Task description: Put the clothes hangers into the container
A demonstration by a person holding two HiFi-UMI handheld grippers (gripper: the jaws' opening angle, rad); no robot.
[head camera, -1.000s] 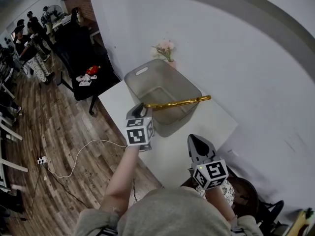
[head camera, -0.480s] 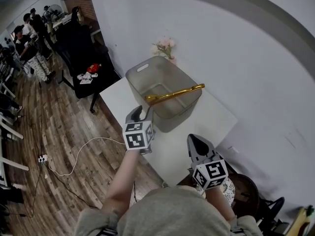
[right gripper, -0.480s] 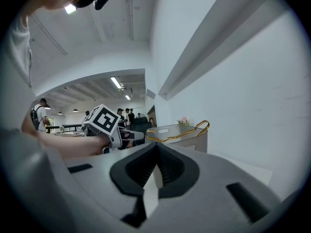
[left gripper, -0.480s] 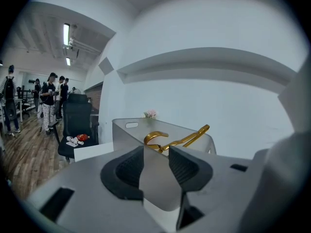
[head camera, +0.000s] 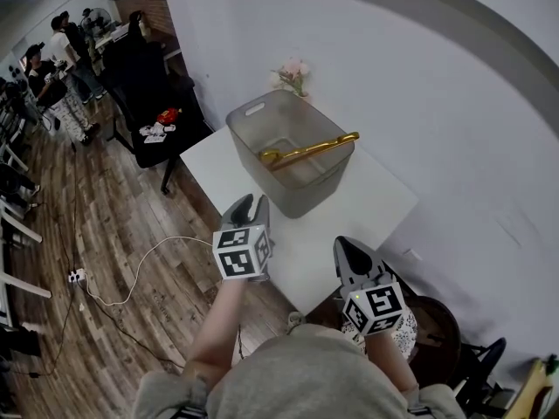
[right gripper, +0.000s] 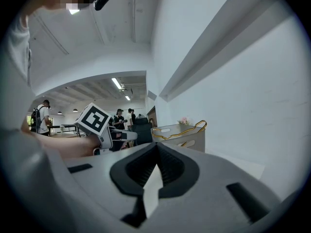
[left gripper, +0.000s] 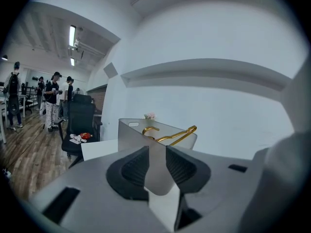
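One gold hanger (head camera: 307, 151) rests slanted in the single grey container (head camera: 301, 195) on the white table (head camera: 371, 212), while of two grippers, the left gripper (head camera: 249, 203) is closing its empty, parted jaws and the right gripper (head camera: 343, 246) has its jaws together.

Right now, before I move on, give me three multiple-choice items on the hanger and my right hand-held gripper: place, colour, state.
1. Where is the hanger?
A. on the floor
B. in the container, one end over its rim
C. in a hand-held gripper
2. Its colour?
A. black
B. gold
C. white
3. The right hand-held gripper has its jaws:
A. together, empty
B. clamped on the hanger
C. wide apart
Answers: B, its hook sits inside the walls; B, it shines yellow; A, the jaws meet with nothing between.
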